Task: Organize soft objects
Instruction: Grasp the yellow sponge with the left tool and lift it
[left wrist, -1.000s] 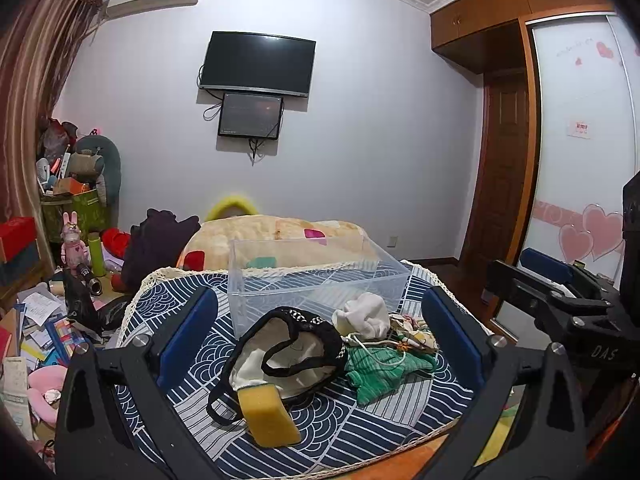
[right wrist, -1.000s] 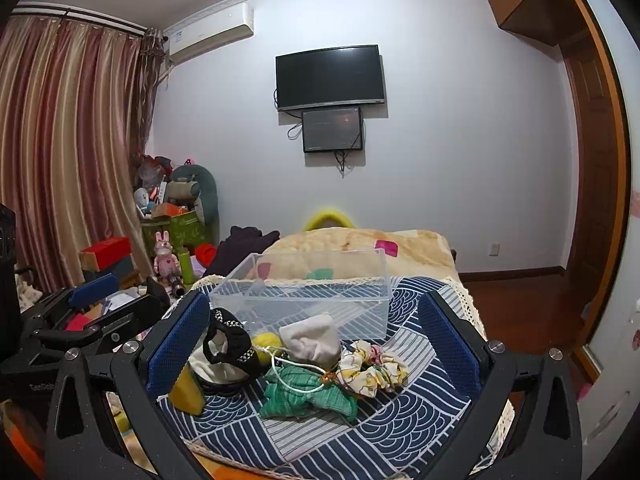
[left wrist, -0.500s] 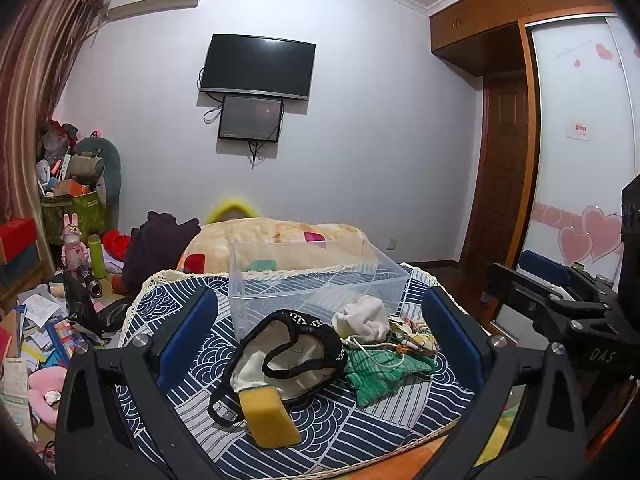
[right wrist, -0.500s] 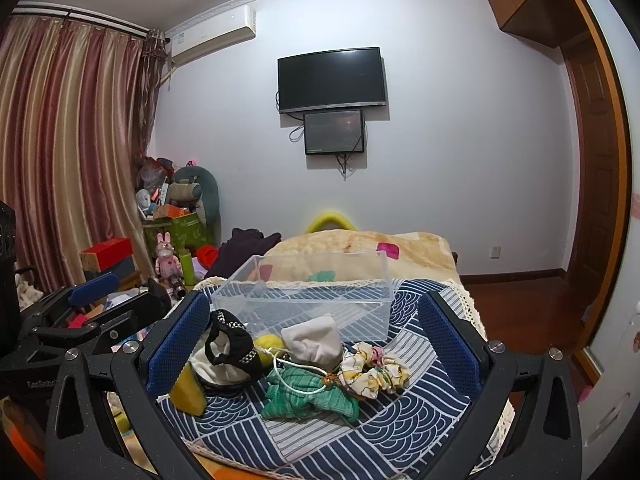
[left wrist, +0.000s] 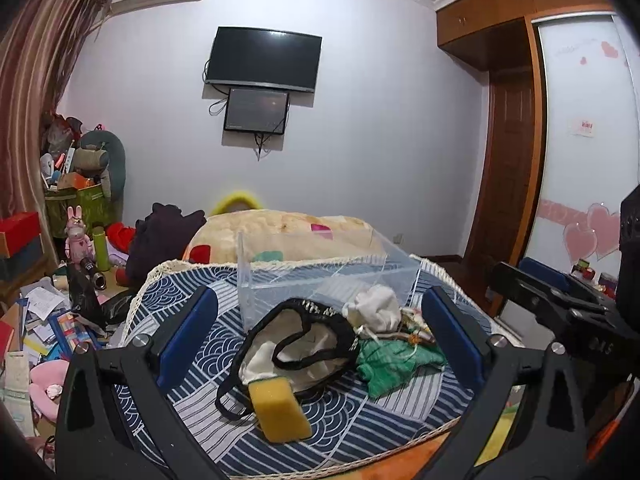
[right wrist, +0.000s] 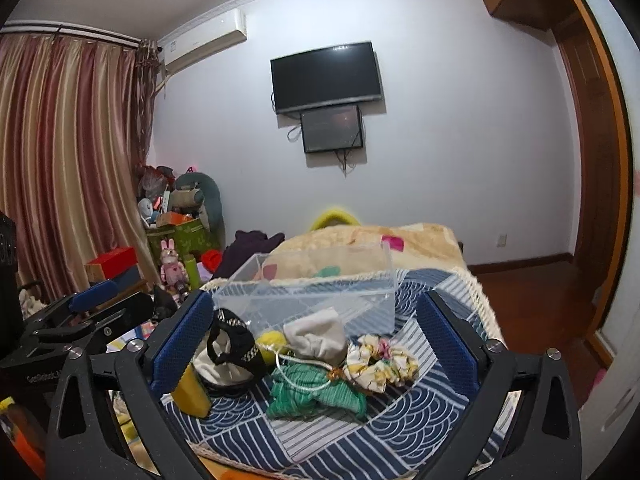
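Cluttered as the bedroom was, with a dark television (right wrist: 326, 76) on the far wall and striped curtains (right wrist: 68, 160) to one side, the work sat on a small table under a blue wave-patterned cloth (left wrist: 340, 412). At its far side stood a clear plastic bin (right wrist: 308, 296), and as far as I could see nothing lay in it. In front of the bin the soft things were heaped close together: a black-and-white cap (left wrist: 296, 344), a yellow sponge (left wrist: 280, 408) at the near edge touching the cap, a white cloth bundle (right wrist: 316, 338), a crumpled green cloth (right wrist: 316, 394) with a white cord across it, a floral scrunchie (right wrist: 380, 364), and a yellow ball (right wrist: 270, 340) half hidden behind the cap.

The left gripper (left wrist: 320, 328) hung over the near side of the pile with its jaws spread wide, holding nothing, the cap and sponge framed between its blue pads. The right gripper (right wrist: 316, 332) was likewise wide open and empty, facing the white bundle and green cloth.

To my eye the sorting had not yet begun; this looked like the approach to a first pick. The next move would seem to call for one gripper to drop onto a single item, the sponge or scrunchie being easiest to isolate, and close on it without dragging the cord or cap along, then carry it over the bin's rim.
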The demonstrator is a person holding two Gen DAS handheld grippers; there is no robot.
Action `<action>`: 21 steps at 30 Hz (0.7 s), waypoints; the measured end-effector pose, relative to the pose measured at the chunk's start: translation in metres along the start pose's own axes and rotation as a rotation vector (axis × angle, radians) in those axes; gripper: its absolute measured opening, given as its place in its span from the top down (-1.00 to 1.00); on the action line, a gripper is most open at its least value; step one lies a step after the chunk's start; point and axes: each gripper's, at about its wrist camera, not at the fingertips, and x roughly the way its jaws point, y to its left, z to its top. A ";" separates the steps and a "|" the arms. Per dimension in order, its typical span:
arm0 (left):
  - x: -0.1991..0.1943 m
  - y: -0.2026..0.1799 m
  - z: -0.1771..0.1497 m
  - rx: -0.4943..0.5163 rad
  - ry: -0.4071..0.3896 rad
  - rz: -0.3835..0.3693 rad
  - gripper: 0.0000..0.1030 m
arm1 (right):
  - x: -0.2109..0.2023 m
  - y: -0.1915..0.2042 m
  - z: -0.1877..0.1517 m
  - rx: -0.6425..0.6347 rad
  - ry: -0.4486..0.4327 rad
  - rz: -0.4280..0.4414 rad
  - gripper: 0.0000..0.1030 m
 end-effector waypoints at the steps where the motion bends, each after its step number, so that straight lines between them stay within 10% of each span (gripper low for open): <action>1: 0.002 0.000 -0.005 0.012 0.023 0.008 -1.00 | 0.002 -0.001 -0.002 0.001 0.013 0.000 -0.76; 10: 0.036 0.005 -0.048 0.042 0.174 -0.004 -0.38 | 0.028 0.002 -0.034 -0.033 0.177 0.008 -0.26; 21: 0.046 0.030 -0.070 0.009 0.225 0.081 -0.33 | 0.064 0.004 -0.064 -0.016 0.371 0.079 -0.05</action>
